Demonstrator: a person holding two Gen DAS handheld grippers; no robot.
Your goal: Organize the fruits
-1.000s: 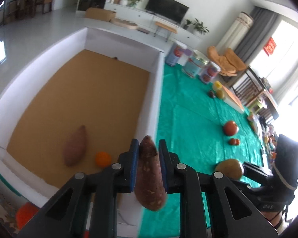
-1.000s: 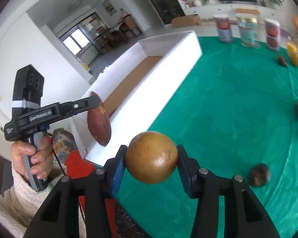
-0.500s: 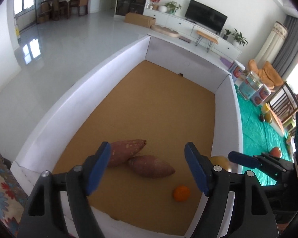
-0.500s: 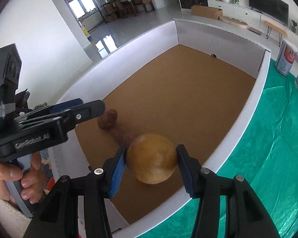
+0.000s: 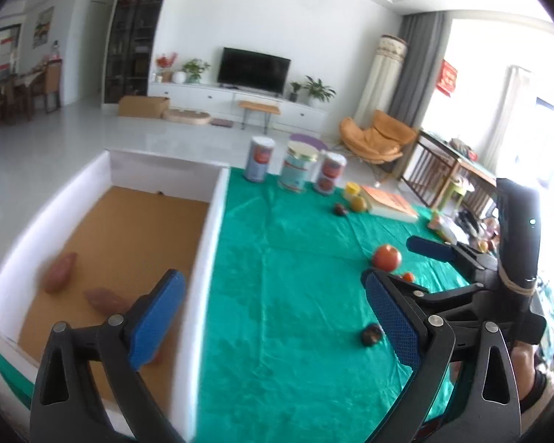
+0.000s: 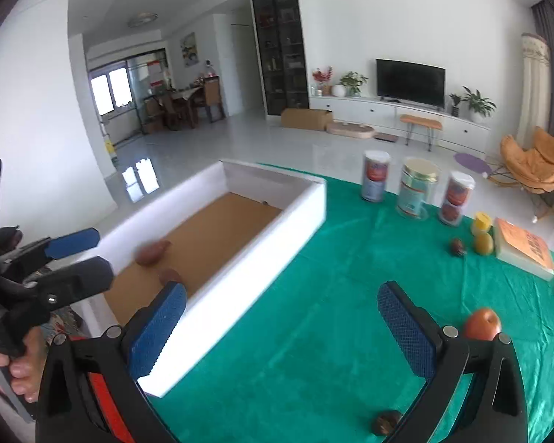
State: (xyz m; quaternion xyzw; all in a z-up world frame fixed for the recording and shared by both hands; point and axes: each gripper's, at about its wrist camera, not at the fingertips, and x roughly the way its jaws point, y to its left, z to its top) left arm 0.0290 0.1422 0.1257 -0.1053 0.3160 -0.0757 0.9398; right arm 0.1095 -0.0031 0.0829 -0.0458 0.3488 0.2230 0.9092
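Fruits split two ways. Left wrist view: two sweet potatoes (image 5: 61, 273) lie in the white box (image 5: 207, 243), presumably the sorting bin; a red apple (image 5: 387, 257) and a dark fruit (image 5: 371, 334) wait on the green cloth (image 5: 295, 277). Left gripper (image 5: 273, 317) has just been opening; jaws wide, nothing between them.

Right wrist view: box at left, apple (image 6: 482, 323) on the cloth beside the right finger. Right gripper (image 6: 280, 328) also just opened; wide, empty, touching nothing.
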